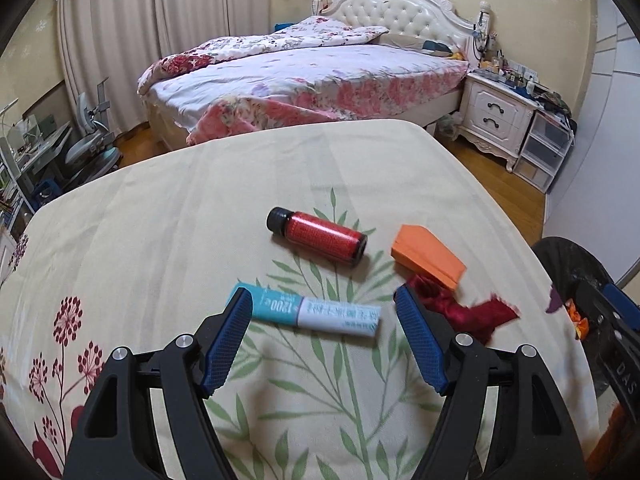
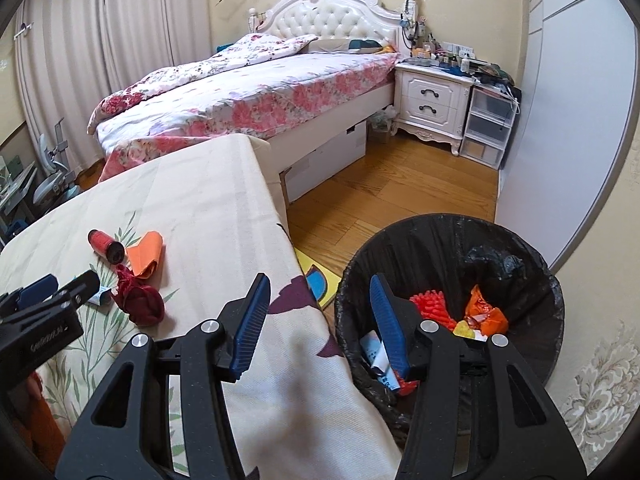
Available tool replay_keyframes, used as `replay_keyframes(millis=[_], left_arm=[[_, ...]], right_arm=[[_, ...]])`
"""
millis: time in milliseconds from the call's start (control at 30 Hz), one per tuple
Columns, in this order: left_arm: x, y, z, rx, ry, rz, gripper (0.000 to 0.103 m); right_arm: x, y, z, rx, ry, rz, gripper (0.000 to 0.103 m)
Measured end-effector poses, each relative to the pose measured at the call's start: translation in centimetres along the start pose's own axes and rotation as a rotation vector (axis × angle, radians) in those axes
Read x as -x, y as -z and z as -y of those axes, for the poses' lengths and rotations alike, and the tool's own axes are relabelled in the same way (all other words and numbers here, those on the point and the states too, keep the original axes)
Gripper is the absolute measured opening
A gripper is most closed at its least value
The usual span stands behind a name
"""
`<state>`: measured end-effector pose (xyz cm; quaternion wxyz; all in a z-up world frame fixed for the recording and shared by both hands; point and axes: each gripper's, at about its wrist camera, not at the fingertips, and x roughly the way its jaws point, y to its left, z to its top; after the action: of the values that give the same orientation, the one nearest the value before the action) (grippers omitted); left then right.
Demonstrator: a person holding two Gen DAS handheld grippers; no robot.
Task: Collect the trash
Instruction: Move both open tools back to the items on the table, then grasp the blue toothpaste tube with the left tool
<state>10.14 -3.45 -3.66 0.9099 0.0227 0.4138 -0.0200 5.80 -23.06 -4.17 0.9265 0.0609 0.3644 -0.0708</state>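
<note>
A table draped in a cream cloth printed with green leaves and dark red flowers is seen in a bedroom with a wooden floor, pale curtains and a bed under a pink floral cover, with a white tufted headboard and a white 2-drawer nightstand beside it. On the cloth 4 pieces of trash are laid close together: a red bottle with a black cap on its side, a folded orange paper, a crumpled dark red cloth scrap and a teal-and-white carton (printed "1200"). The left gripper is held over the carton with its jaws wide apart, nothing gripped. The right gripper is held at the table's edge, jaws partly open and empty, one finger over the cloth and the other over a black-lined trash bin on the floor, in which orange and red wrappers are already lying.
</note>
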Motion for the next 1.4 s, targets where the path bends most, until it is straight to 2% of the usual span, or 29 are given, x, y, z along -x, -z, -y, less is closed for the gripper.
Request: replay_keyframes(millis=[167, 300, 567, 833, 1067, 1100, 1133, 1300, 1400], left_arm=[[-1.9, -0.1, -0.3, -0.01, -0.045, -0.063, 0.072], [-2.1, 0.5, -1.2, 0.005, -0.04, -0.1, 0.073], [-0.5, 2.2, -2.8, 0.014, -0.008, -0.104, 0.072], [0.3, 3.1, -4.9, 0.026, -0.013, -0.095, 0.066], [0.0, 2.1, -4.5, -0.007, 0.002, -0.07, 0.064], [-0.4, 2.0, -4.4, -0.013, 0.009, -0.076, 0.058], [-0.6, 1.9, -4.4, -0.015, 0.019, -0.085, 0.056], [-0.4, 2.0, -4.2, -0.056, 0.024, -0.061, 0.026], [-0.1, 2.4, -4.3, -0.073, 0.019, -0.05, 0.019]], right_arm=[[-0.5, -0.1, -0.3, 0.005, -0.007, -0.009, 0.051], [-0.7, -0.2, -0.4, 0.007, -0.011, -0.015, 0.051], [-0.4, 0.2, -1.0, 0.022, -0.027, -0.021, 0.051], [0.1, 0.7, -2.4, 0.049, -0.044, -0.024, 0.051], [0.4, 0.9, -3.6, 0.071, -0.058, -0.026, 0.051], [0.5, 0.8, -3.8, 0.074, -0.062, -0.024, 0.051], [0.6, 0.8, -4.1, 0.079, -0.065, -0.022, 0.051], [0.8, 0.6, -5.6, 0.106, -0.089, -0.018, 0.051], [1.0, 0.6, -6.5, 0.122, -0.103, -0.016, 0.051]])
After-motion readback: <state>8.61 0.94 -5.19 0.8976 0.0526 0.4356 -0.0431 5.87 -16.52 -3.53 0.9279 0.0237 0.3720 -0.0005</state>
